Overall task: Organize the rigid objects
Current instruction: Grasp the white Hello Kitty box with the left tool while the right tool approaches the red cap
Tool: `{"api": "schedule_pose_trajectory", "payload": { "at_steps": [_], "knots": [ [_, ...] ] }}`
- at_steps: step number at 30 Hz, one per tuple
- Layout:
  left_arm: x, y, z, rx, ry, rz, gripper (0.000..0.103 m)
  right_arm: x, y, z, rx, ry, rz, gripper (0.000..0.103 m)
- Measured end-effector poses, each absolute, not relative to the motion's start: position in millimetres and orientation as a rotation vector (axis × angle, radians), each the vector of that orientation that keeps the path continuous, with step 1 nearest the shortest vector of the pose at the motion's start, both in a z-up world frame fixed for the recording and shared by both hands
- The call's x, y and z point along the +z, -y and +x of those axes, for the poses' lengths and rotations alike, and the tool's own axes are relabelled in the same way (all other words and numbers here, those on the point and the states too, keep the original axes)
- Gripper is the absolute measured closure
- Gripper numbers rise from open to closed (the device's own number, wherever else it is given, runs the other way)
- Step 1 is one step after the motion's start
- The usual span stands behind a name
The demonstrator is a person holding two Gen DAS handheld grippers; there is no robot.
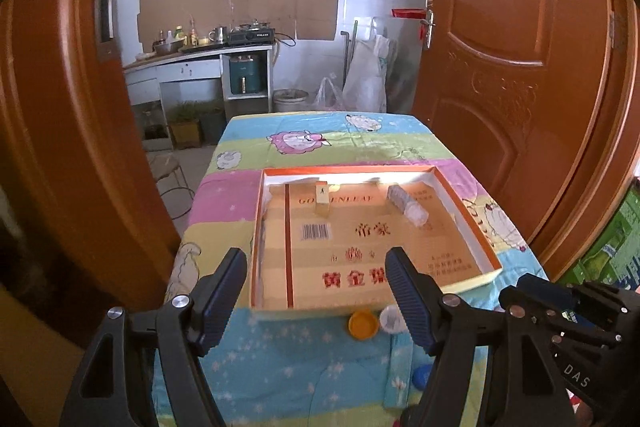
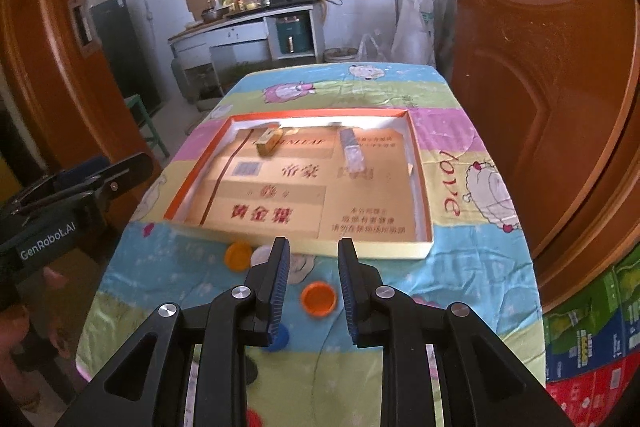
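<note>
A shallow orange-rimmed cardboard tray (image 1: 468, 211) (image 2: 420, 163) lies on the table. Inside it are a small yellow box (image 1: 322, 201) (image 2: 267, 143) and a clear plastic tube (image 1: 406, 205) (image 2: 352, 151). Bottle caps lie on the cloth in front of the tray: an orange one (image 2: 319, 298), a yellow-orange one (image 1: 363, 325) (image 2: 237, 255), a white one (image 1: 391, 319) (image 2: 261, 255) and a blue one (image 2: 280, 338) (image 1: 422, 375). My left gripper (image 1: 316, 273) is open and empty above the tray's near edge. My right gripper (image 2: 313, 255) is open and empty, its fingers astride the orange cap from above.
The table wears a colourful cartoon cloth (image 2: 472, 187). Orange doors (image 1: 520, 67) (image 2: 540, 87) stand close on both sides. Stacked cartons (image 2: 592, 339) sit at the right. A kitchen counter (image 1: 200, 55) is beyond the table's far end.
</note>
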State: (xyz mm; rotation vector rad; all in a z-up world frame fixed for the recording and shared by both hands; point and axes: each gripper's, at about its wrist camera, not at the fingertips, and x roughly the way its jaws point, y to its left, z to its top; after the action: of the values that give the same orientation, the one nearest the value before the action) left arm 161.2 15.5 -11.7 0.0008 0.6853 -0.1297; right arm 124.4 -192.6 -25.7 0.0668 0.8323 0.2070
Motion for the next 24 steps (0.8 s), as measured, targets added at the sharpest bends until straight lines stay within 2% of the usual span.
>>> {"api": "schedule_pose_trajectory", "payload": {
  "at_steps": [2, 3, 9, 12, 24],
  "knots": [
    [-15, -16, 154, -0.14, -0.691, -0.005, 0.032, -27, 190, 118, 0.213, -0.837, 0.062, 0.061],
    [-16, -16, 151, -0.142, -0.693, -0.004, 0.032, -28, 189, 114, 0.212, -0.841, 0.057, 0.057],
    [-26, -17, 131, -0.147, -0.707, -0.006, 0.032, -35, 187, 95, 0.217, -0.855, 0.051, 0.054],
    [-31, -18, 120, -0.149, -0.707, -0.002, 0.032, -37, 186, 86, 0.216, -0.856, 0.046, 0.043],
    [-62, -22, 81, -0.173, -0.752, -0.003, 0.032, -67, 182, 45, 0.243, -0.893, 0.01, 0.042]
  ]
}}
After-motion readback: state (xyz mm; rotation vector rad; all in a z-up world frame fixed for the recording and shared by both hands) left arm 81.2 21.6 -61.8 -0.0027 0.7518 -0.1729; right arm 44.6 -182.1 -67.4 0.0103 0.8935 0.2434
